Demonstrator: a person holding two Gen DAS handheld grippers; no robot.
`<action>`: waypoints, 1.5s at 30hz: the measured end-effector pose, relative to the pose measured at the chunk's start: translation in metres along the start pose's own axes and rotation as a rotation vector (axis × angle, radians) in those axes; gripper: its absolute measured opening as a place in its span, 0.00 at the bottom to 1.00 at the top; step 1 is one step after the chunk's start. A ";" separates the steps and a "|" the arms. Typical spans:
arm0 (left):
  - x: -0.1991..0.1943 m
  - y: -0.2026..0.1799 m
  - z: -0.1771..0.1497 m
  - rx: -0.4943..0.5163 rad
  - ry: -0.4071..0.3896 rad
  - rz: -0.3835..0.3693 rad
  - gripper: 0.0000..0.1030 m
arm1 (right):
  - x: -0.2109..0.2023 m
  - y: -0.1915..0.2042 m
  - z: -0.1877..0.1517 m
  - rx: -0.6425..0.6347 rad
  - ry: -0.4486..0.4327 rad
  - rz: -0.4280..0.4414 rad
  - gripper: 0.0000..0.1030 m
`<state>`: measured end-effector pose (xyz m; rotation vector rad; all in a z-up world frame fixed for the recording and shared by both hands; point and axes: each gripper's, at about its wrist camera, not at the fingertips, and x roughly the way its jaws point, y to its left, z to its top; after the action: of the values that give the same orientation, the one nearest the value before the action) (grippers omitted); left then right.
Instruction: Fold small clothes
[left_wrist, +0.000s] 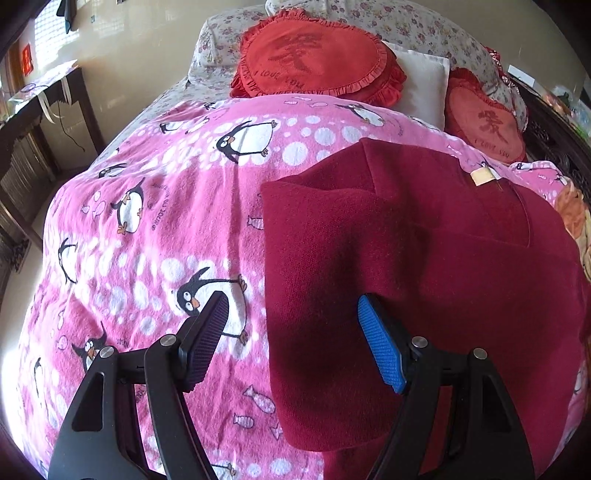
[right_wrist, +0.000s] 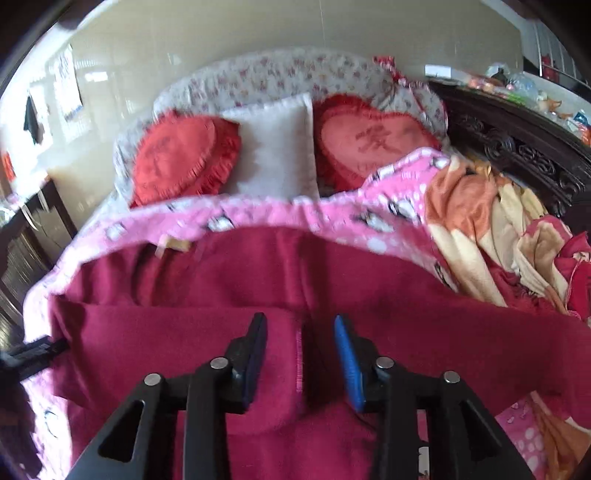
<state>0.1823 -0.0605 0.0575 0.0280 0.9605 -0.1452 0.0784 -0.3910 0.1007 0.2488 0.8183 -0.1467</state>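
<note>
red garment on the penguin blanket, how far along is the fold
Done: the red garment lies spread on the penguin blanket, and a folded layer already lies over it, its edge visible in the right wrist view. In hand: nothing; the left gripper and right gripper both hover over it with jaws open. Left: the remaining folds.

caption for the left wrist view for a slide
Open left gripper poised over the dark red fleece garment's edge on a pink penguin-print blanket.

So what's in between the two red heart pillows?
A white pillow sits between the two red heart pillows, leaning against the flowery bedding behind. The right wrist view shows it best.
</note>
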 end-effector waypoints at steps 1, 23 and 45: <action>0.002 0.000 0.000 -0.003 0.003 0.001 0.71 | -0.008 0.006 -0.001 -0.006 -0.024 0.046 0.35; -0.027 -0.038 -0.031 0.064 -0.026 -0.014 0.71 | 0.031 0.029 -0.040 -0.143 0.103 0.016 0.37; -0.077 -0.095 -0.054 0.127 -0.084 -0.031 0.71 | -0.033 0.026 -0.056 -0.039 0.140 0.067 0.47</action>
<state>0.0817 -0.1410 0.0935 0.1231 0.8670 -0.2348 0.0226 -0.3491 0.0925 0.2515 0.9493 -0.0504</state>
